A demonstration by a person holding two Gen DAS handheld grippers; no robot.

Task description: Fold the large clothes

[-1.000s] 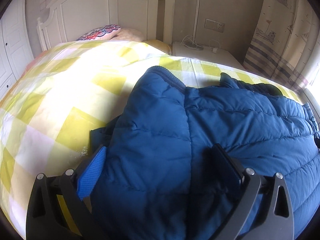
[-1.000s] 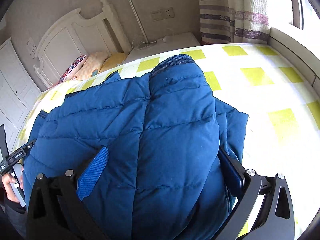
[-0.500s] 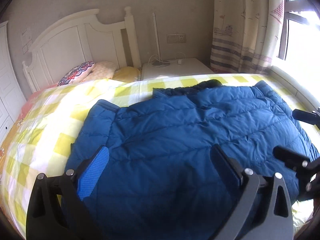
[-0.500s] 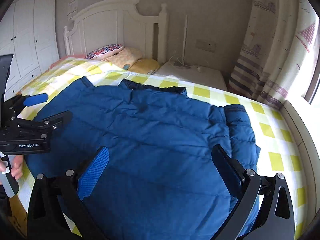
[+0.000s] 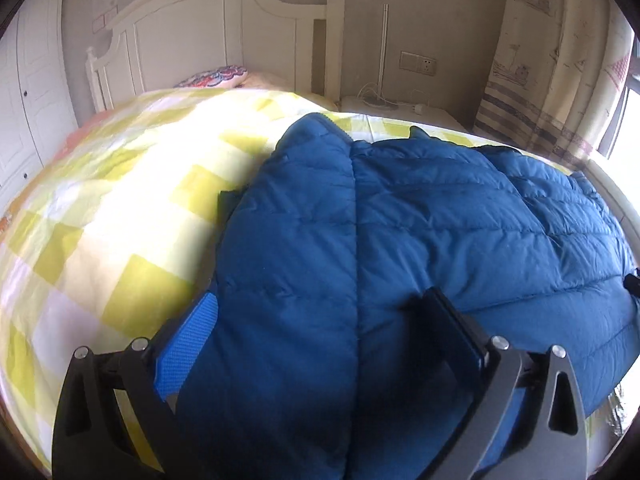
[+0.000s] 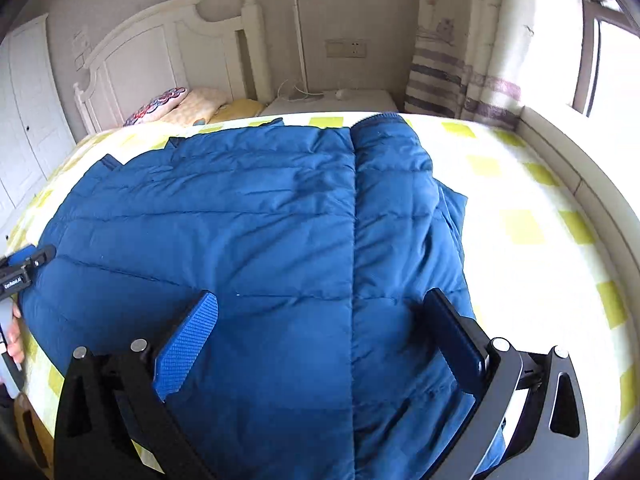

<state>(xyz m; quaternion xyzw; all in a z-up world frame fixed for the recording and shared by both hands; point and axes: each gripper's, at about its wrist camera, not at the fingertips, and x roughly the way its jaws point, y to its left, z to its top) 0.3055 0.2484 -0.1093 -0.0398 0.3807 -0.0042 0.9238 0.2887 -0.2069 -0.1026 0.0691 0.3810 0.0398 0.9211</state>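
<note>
Lying spread over the bed [image 6: 532,208], the blue jacket [image 6: 260,220] covers the yellow-checked sheet from the near edge up toward the pillows [image 6: 176,106]. In my left wrist view the jacket [image 5: 440,220] fills the gap between my left gripper's [image 5: 320,316] fingers: the blue-padded finger [image 5: 186,344] sits at the jacket's left border, over the sheet edge, the dark finger [image 5: 452,328] over the quilted body. Jaws spread wide, nothing pinched; can't tell if the tips touch fabric or hover just above. A sleeve [image 5: 312,168] lies folded lengthwise along the jacket's left side, cuff pointing toward the headboard [image 5: 208,36].

Right gripper [image 6: 320,316]: also wide apart, fabric under and between both fingers, no grip on it. Blue-padded finger [image 6: 188,340] over the jacket body, dark finger [image 6: 452,336] near the jacket's right border. The other sleeve [image 6: 392,184] lies folded along that right side, cuff toward the nightstand [image 6: 328,100].

Both grippers point along the bed toward the headboard, held low at the jacket's near hem. In the right view my left gripper [image 6: 24,264] shows at the far left edge beside the jacket, my hand [image 6: 14,332] wrapped on its handle. Curtain [image 6: 460,60] and window on the right.
</note>
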